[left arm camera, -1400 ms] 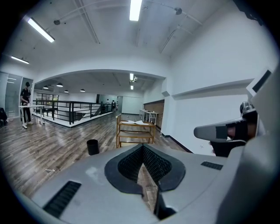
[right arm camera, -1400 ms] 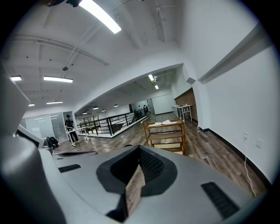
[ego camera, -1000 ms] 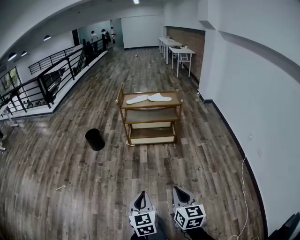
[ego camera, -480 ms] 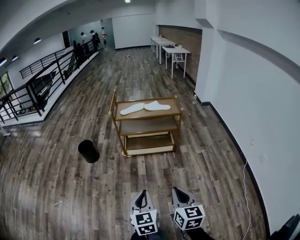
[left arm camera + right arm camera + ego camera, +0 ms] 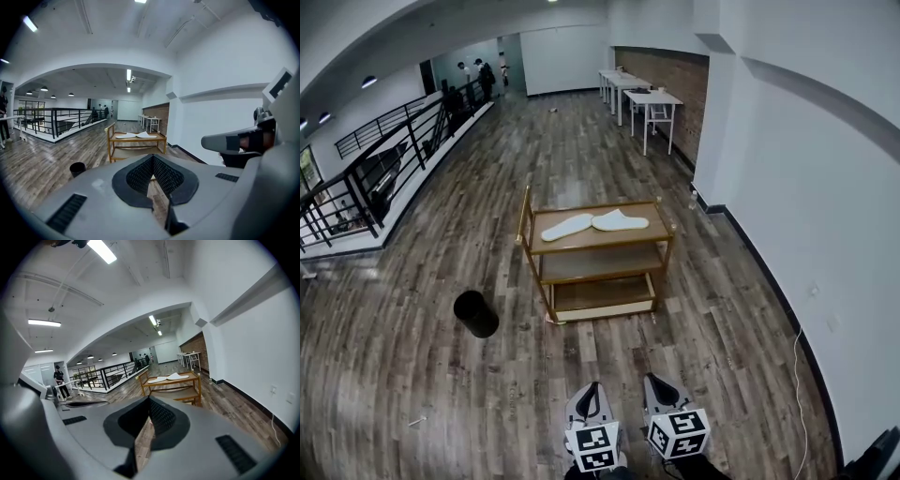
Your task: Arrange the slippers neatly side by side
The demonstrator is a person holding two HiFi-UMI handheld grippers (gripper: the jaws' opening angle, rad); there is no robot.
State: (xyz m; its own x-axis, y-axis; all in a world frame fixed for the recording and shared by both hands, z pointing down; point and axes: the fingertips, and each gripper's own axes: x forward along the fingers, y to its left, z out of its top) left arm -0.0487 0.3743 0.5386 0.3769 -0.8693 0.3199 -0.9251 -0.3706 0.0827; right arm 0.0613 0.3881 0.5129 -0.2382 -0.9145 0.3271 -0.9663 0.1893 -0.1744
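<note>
**Grey grippers, both clenched and empty, carried closer to the slipper cart**

Grey-shelled and held low at the bottom of the head view, the left gripper [image 5: 592,386] and the right gripper [image 5: 657,381] sit side by side, apart from each other. In its own view, the left gripper [image 5: 152,174] has its dark ribbed pads pressed together with nothing between them. The right gripper [image 5: 147,420] is clamped shut and empty in the same way. Both point across bare wooden floor toward the cart.

Over the last second the three-shelf wooden cart [image 5: 592,250] has drawn nearer in the head view and the black bin [image 5: 475,313] has slid down the frame. The grippers have kept their place and stayed closed. This reads as the person walking up to the work, not yet handling it.

On the cart's top shelf lie the two white slippers. The left-hand slipper [image 5: 567,227] is angled, and the right-hand slipper [image 5: 620,221] lies more squarely across. They sit roughly end to end with their near ends close together; whether those ends touch cannot be told. They are not yet side by side.

The cart is still well apart from both grippers, so the arranging has probably not begun. The jaws will need to open before either slipper can be taken.
</note>
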